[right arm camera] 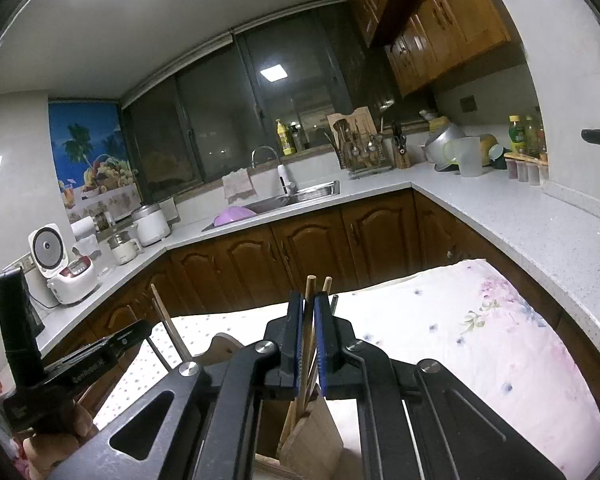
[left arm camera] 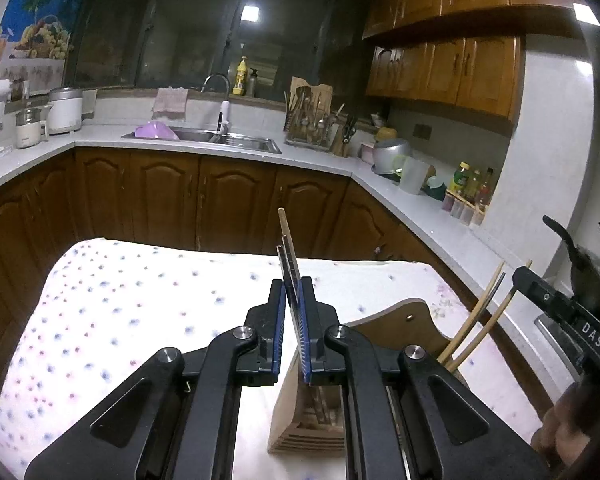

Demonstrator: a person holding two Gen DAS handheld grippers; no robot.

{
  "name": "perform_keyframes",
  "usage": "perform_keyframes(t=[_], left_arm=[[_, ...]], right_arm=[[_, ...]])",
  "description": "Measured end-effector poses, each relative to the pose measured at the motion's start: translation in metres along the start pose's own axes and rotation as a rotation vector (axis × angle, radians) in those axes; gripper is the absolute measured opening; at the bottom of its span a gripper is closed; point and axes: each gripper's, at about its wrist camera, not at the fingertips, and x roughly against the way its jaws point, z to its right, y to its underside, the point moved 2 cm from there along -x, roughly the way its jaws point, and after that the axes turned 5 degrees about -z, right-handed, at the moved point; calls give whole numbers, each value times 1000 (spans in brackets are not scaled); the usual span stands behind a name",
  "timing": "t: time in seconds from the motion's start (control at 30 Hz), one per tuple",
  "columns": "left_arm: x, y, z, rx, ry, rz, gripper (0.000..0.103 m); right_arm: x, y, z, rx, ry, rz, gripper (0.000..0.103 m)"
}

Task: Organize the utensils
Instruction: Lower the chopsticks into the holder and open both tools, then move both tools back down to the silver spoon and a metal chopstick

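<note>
My left gripper is shut on a pair of chopsticks, one pale wood and one dark, which point up and away. Their lower ends reach into a wooden utensil holder standing on the cloth-covered table right below the jaws. My right gripper is shut on wooden chopsticks that stand in the same holder. The right gripper's body shows at the left view's right edge, beside the chopsticks it holds. The left gripper's body shows at the right view's lower left.
A white floral tablecloth covers the table. Behind it runs an L-shaped counter with brown cabinets, a sink, a utensil rack, rice cookers, a jug and bottles. A dark kettle sits far right.
</note>
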Motion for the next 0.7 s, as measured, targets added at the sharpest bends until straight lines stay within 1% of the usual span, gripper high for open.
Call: perform_keyframes(t=[0.07,0.1,0.13,0.17,0.2,0.23,0.27,0.3,0.33,0.37,0.4,0.43,0.47,0.5,0.53,0.63,0.7], left_arm=[[-1,0,0,4,6,-13,7],[-1,0,-1,5,10,-23,8],[-2,1,-1,5,13,-33,12],[-1,2,-2,5,13,-38,24],[1,3,-2,6,9,-39,32],[4,4,-3,8,5,-34,48],[9,7,-4,16,0,-25,60],[12,8,-6,23,-3,-22,66],[15,10,-7,30,-6,-19,72],[20,13,-9,39,-8,-17,72],[24,16,-11,45,-9,-17,73],[27,18,-13,51,-10,-20,75],[32,23,-16,64,-14,-24,78],[36,26,-19,75,-15,-25,79],[41,30,-22,88,-13,-26,80],[54,45,-29,117,-10,-46,85],[61,57,-32,123,-24,-64,85]], right_arm=[[-1,-1,0,12,3,-10,10],[-3,-1,0,13,1,-17,10],[-4,-1,-1,11,-4,-22,11],[-3,0,1,6,-9,-27,11],[-2,0,1,3,-8,-27,13],[0,0,1,-1,-4,-24,20],[3,0,1,-4,0,-17,32],[6,-1,0,-7,-3,-9,38],[9,-1,-1,-9,-9,-2,51],[13,-1,-2,-12,-16,6,61],[17,0,-2,-14,-20,13,64],[21,1,-2,-14,-23,17,70],[24,2,-2,-15,-27,18,80],[26,3,-2,-14,-28,17,86],[28,5,-1,-12,-31,14,94],[38,13,-4,3,-35,13,94],[44,20,-5,12,-35,5,94]])
